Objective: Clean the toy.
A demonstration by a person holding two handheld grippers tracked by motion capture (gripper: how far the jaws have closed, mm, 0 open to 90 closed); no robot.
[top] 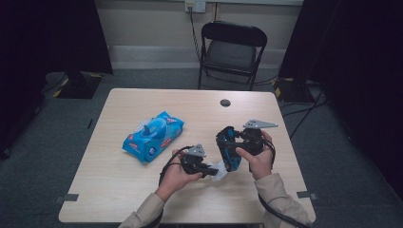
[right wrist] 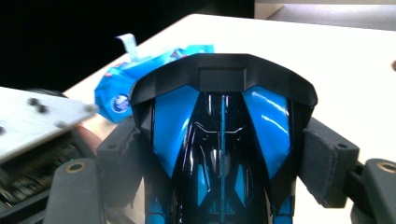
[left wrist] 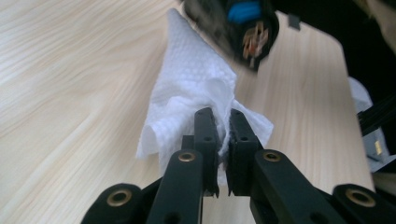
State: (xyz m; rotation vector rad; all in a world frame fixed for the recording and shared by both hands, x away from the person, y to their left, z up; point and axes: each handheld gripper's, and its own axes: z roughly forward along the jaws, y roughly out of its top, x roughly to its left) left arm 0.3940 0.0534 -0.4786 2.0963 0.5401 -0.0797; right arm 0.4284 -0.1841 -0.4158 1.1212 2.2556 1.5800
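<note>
A blue and black toy car (top: 227,148) is held above the table, tilted on end, with my right gripper (top: 236,142) shut on its sides. In the right gripper view the car (right wrist: 222,135) sits between the two padded fingers (right wrist: 327,161). My left gripper (top: 215,171) is shut on a crumpled white wipe (top: 220,172) just below and left of the car. From the left gripper view the wipe (left wrist: 191,88) hangs from the closed jaws (left wrist: 223,116), and its far tip reaches the blurred car (left wrist: 233,23).
A blue pack of wet wipes (top: 153,136) lies left of centre on the wooden table (top: 142,190), its flap (right wrist: 127,44) standing up. A dark round hole (top: 225,102) sits near the far edge. A black folding chair (top: 231,50) stands beyond the table.
</note>
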